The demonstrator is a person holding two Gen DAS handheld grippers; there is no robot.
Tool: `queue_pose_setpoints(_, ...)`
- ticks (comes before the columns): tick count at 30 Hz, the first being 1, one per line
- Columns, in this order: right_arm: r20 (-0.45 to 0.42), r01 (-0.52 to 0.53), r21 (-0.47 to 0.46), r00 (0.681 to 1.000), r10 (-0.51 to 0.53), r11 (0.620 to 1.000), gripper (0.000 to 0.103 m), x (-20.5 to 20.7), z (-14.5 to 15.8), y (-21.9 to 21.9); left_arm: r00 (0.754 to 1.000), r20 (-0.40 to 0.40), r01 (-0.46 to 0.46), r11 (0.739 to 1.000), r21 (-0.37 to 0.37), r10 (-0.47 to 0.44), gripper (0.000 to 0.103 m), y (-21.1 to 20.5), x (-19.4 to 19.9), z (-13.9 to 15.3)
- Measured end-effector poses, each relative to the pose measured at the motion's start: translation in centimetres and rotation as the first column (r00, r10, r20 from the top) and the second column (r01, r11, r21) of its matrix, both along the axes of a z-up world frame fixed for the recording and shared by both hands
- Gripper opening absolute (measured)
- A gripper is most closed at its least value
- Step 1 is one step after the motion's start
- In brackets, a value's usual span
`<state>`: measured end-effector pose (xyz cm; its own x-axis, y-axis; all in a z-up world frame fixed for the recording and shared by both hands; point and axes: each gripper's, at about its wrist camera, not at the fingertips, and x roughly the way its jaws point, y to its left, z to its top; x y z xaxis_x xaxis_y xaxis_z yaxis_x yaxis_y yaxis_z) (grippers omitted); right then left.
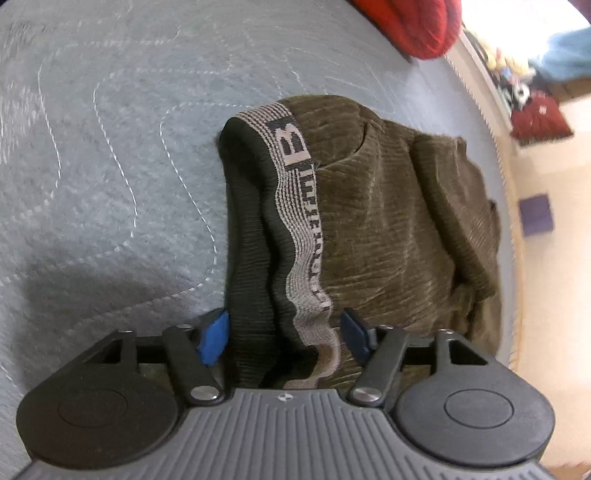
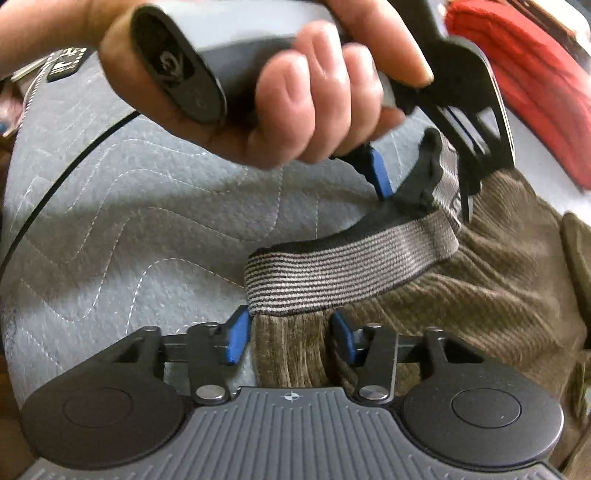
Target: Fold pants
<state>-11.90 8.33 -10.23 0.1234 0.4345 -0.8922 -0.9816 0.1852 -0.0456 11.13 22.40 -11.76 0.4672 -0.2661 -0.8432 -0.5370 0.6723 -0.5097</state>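
Observation:
Brown corduroy pants with a grey striped waistband lie folded on a grey quilted blanket. My left gripper has its blue pads either side of the waistband end, closed on it. In the right wrist view the pants and waistband lie ahead. My right gripper grips the brown fabric just below the waistband. The left gripper, held by a hand, pinches the waistband's far end.
A red knitted item lies at the blanket's far edge; it also shows in the right wrist view. The blanket's right edge drops to a floor with a purple block and clutter.

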Motion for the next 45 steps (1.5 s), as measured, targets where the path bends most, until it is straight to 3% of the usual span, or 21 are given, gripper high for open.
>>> queue_pose_setpoints(1, -0.015, -0.018, 0.010, 1.000, 0.018, 1.000, 0.034, 0.1, 0.1, 0.0, 1.000, -0.010, 0.021, 0.999, 0.045, -0.020, 0.049, -0.3, 0.1, 0.2)
queue_pose_setpoints(7, -0.047, -0.034, 0.064, 0.998, 0.037, 0.997, 0.026, 0.6, 0.9, -0.2, 0.997, 0.009, 0.077, 0.984, 0.160, -0.079, 0.023, -1.1, -0.2, 1.7)
queue_pose_setpoints(8, -0.062, -0.026, 0.078, 0.998, 0.031, 0.997, 0.025, 1.0, 1.1, -0.3, 0.996, 0.021, 0.078, 0.982, 0.174, -0.083, 0.008, -1.1, -0.4, 2.2)
queue_pose_setpoints(12, -0.094, -0.023, 0.135, 0.995, 0.036, 0.991, 0.023, 1.4, 2.3, -0.6, 0.989, 0.089, 0.101, 0.973, 0.208, -0.122, 0.007, -1.1, -1.8, 4.6)
queue_pose_setpoints(17, -0.099, -0.056, 0.144, 0.993, 0.071, 0.988, 0.020, 0.6, 2.7, 0.1, 0.985, 0.107, 0.109, 0.968, 0.226, -0.136, 0.006, -0.2, -4.1, 6.3)
queue_pose_setpoints(29, -0.200, -0.087, 0.294, 0.968, 0.151, 0.952, 0.020, -4.9, 5.5, 5.0, 0.998, 0.053, 0.018, 0.950, 0.311, -0.036, 0.006, 6.0, -11.8, 10.4)
queue_pose_setpoints(32, -0.229, -0.004, 0.266, 0.971, 0.067, 0.964, 0.022, -5.6, 4.9, 6.3, 0.999, 0.029, 0.009, 0.942, 0.336, -0.020, 0.005, 6.1, -12.2, 11.0)
queue_pose_setpoints(35, -0.167, 0.058, 0.207, 0.986, -0.023, 0.977, 0.026, -5.5, 4.4, 6.0, 1.000, 0.022, -0.014, 0.912, 0.409, 0.006, 0.007, 5.2, -11.7, 12.3)
queue_pose_setpoints(39, -0.183, 0.183, 0.251, 0.973, -0.139, 0.951, 0.029, -1.5, 6.1, 2.3, 0.999, 0.052, -0.018, 0.930, 0.367, -0.002, 0.018, 3.0, -10.7, 12.7)
queue_pose_setpoints(42, -0.142, 0.373, 0.288, 0.928, -0.346, 0.882, 0.035, 4.3, 7.1, -1.8, 0.998, 0.057, 0.016, 0.933, 0.360, -0.039, 0.030, 0.7, -9.7, 12.6)
queue_pose_setpoints(43, -0.116, 0.463, 0.279, 0.886, -0.449, 0.841, 0.039, 6.6, 7.1, -3.5, 0.997, 0.056, 0.033, 0.931, 0.363, -0.057, 0.032, -0.4, -9.3, 12.6)
queue_pose_setpoints(45, -0.055, 0.659, 0.261, 0.740, -0.671, 0.706, 0.046, 11.6, 6.5, -7.7, 0.995, 0.058, 0.058, 0.929, 0.365, -0.084, 0.033, -2.0, -8.6, 12.8)
